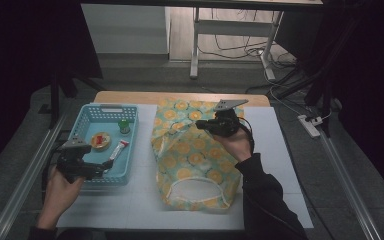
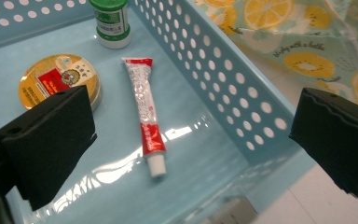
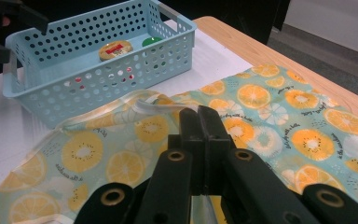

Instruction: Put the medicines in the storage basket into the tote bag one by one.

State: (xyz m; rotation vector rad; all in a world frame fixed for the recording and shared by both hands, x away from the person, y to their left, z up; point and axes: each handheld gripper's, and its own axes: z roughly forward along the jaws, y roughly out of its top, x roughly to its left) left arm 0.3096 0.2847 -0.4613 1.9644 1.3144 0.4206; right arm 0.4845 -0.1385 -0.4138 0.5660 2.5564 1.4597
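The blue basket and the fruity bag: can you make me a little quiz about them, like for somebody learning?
1. True or false: the tube lies inside the blue basket.
2. Which gripper has its jaws wide apart: left gripper or right gripper?
3. What pattern covers the bag?

Key:
1. True; it lies there with a round tin and a green-capped bottle.
2. The left one, over the basket.
3. Orange and kiwi slices.

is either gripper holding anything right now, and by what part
Left gripper: nothing; its jaws stand open over the tube in the basket. Right gripper: jaws shut above the fruit-print bag; whether they pinch its fabric cannot be told.
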